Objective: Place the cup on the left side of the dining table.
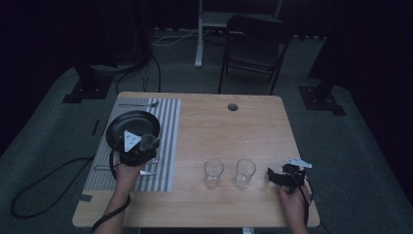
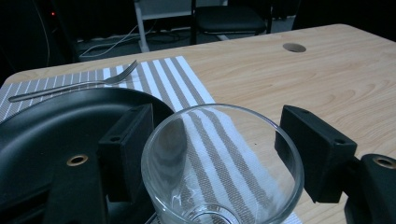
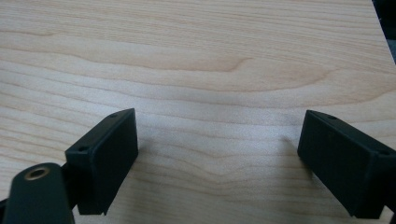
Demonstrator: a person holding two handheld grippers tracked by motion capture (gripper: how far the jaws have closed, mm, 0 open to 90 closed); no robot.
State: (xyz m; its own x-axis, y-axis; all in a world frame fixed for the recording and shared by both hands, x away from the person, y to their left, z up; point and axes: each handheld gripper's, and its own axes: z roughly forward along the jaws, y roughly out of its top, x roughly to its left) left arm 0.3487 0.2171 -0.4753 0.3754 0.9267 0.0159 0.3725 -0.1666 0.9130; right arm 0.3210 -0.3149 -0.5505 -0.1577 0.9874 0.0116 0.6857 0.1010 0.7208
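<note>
The table (image 1: 253,126) is pale wood with a flowing grain, rectangular with rounded corners and a round hole (image 1: 233,107) near its far edge. A grey-and-white striped mat (image 1: 168,146) of woven cloth lies along its left side, beneath and ahead of the left gripper (image 1: 141,146). On the mat sits a round, matte black plate (image 1: 127,124) with a raised rim, just left of the left jaws.

The left hand (image 1: 125,171) reaches forward from the near edge, forearm straight, holding its gripper over the mat. Its jaws stand on either side of a clear, smooth-walled glass (image 2: 219,163) with a round rim; the left jaw touches the wall, while a slight gap shows at the right, so I cannot tell whether the grip is firm.

The right hand (image 1: 293,197) rests near the table's right corner, its gripper (image 1: 272,176) pointing left. Its jaws are spread wide over bare wood, with nothing between them.

Two more clear glasses (image 1: 213,173) (image 1: 244,172) stand upright, side by side, to the left of the right jaws and apart from them. A thin metal fork (image 2: 74,84) lies on the mat beyond the plate, well ahead of the left jaws.
</note>
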